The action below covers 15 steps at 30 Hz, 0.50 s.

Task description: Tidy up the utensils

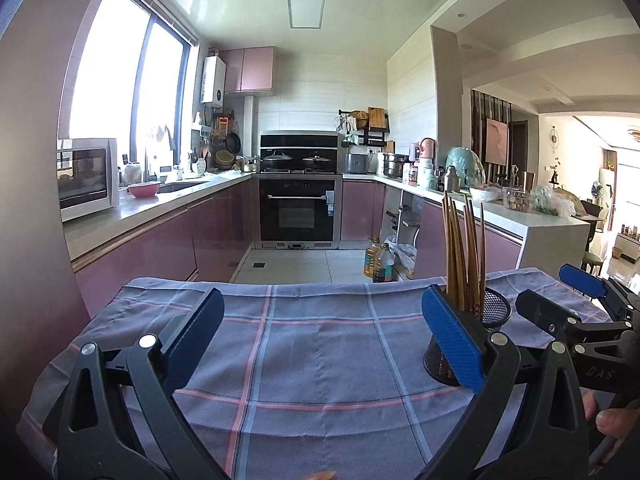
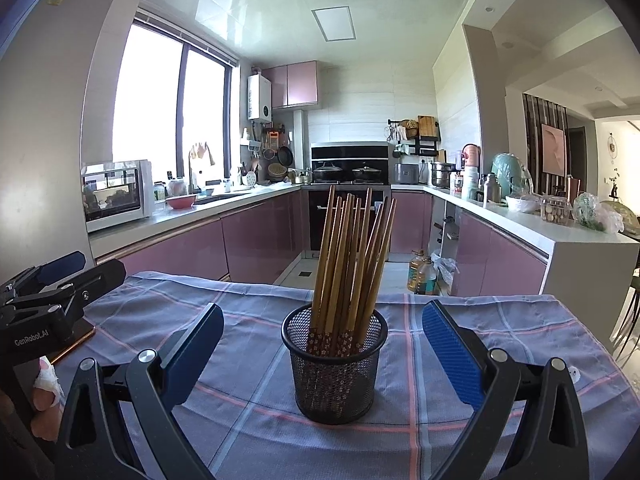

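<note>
A bundle of wooden chopsticks (image 2: 348, 264) stands upright in a black mesh holder (image 2: 335, 364), fanning out a little at the top (the lower ends carry a small floral pattern, seen through the mesh). The holder sits on a blue-grey checked cloth (image 2: 256, 412) with pink and pale-blue lines, which covers the counter (image 2: 74, 342); a strip of bare brown counter edge shows at the cloth's left side in the right wrist view.

The right gripper (image 2: 322, 344) faces the holder squarely, its jaws spread wide on either side of it and touching nothing. Its blue pads (image 2: 452, 354) stand apart from the mesh.

The left gripper (image 1: 322, 344) hovers over bare cloth to the left of the holder, jaws likewise released and holding nothing. In its own view the holder (image 1: 496, 308) and chopsticks (image 1: 466, 256) sit partly behind its right pad, and the right gripper (image 1: 560, 296) shows at the right edge, with the person's fingers (image 1: 612, 420) low in that corner.

Beyond the cloth lies a kitchen with pink cabinets: a white microwave (image 2: 116, 194) and a pink bowl (image 2: 181, 201) on the left worktop, a black oven (image 1: 297, 210) at the far wall with two lidded pans above it, and oil bottles (image 2: 422, 274) on the floor.
</note>
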{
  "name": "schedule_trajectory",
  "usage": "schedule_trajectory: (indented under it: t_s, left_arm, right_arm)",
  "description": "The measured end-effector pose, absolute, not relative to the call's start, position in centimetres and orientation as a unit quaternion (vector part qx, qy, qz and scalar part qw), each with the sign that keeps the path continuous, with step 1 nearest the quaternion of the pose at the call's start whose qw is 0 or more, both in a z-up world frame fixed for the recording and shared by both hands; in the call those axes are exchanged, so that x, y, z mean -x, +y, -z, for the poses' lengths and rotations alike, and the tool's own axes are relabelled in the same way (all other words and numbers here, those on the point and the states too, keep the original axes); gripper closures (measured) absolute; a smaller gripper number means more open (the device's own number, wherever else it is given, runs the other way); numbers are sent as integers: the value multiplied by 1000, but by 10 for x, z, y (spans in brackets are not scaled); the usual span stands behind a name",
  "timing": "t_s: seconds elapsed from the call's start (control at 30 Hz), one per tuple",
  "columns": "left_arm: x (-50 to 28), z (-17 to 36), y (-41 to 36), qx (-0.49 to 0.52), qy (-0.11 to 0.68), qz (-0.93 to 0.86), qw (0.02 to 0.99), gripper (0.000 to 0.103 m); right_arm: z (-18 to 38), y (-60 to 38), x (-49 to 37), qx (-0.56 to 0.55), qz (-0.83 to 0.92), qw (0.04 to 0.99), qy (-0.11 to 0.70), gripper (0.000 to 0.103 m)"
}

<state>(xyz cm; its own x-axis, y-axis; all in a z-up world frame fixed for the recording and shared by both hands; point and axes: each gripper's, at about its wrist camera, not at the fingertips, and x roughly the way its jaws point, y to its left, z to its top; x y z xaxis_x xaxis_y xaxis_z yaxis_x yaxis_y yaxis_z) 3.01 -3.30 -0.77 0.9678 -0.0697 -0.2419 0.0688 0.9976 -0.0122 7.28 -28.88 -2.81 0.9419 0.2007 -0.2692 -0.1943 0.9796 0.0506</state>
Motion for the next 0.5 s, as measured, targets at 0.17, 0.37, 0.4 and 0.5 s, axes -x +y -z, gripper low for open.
schedule_trajectory:
  t_s: [0.17,0.37,0.4,0.5]
  left_arm:
    - [-27,7,-31,4,120,31,992,6]
    - [-24,8,-31,3,119,30,992,6]
    - [-24,8,-31,3,119,29,993,6]
    - [-21,8,-30,3,117,27,993,6]
  right_arm:
    - [28,-288,-72,-12,-98,986,136,7]
    - [27,-286,-67,-10,-97,987,131,7]
    - [27,-286,-66,-11,-97,987,131,7]
    - [27,-285,-65,-10,-97,987,130,7]
